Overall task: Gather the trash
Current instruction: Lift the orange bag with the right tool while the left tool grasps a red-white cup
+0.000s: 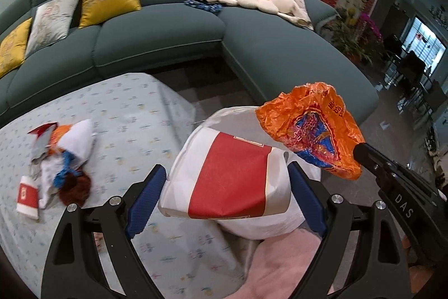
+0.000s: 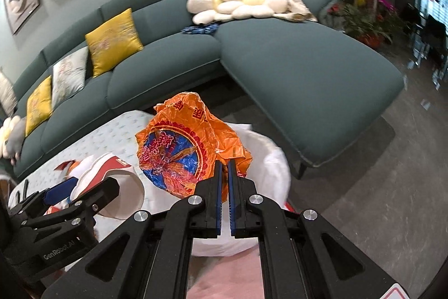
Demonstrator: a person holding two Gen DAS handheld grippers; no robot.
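My left gripper [image 1: 226, 168] is shut on a red and white paper cup [image 1: 224, 175], its blue pads [image 1: 148, 192] wide apart and pressing on both sides. The cup hangs over a white bag [image 1: 260, 229]. My right gripper [image 2: 225, 167] is shut on a crumpled orange and blue wrapper [image 2: 182, 147], held above the same white bag [image 2: 268, 159]. The left wrist view shows the right gripper [image 1: 361, 147] coming in from the right with the wrapper [image 1: 313, 131]. From the right wrist view, the left gripper [image 2: 92, 187] holds the cup [image 2: 117, 187] on its side.
A table under a pale patterned cloth [image 1: 126, 116] carries a pile of wrappers and tissue [image 1: 61, 164] and a small red and white carton [image 1: 26, 195]. A green sofa [image 1: 168, 41] with cushions curves behind. Something pink [image 1: 280, 265] lies under the bag.
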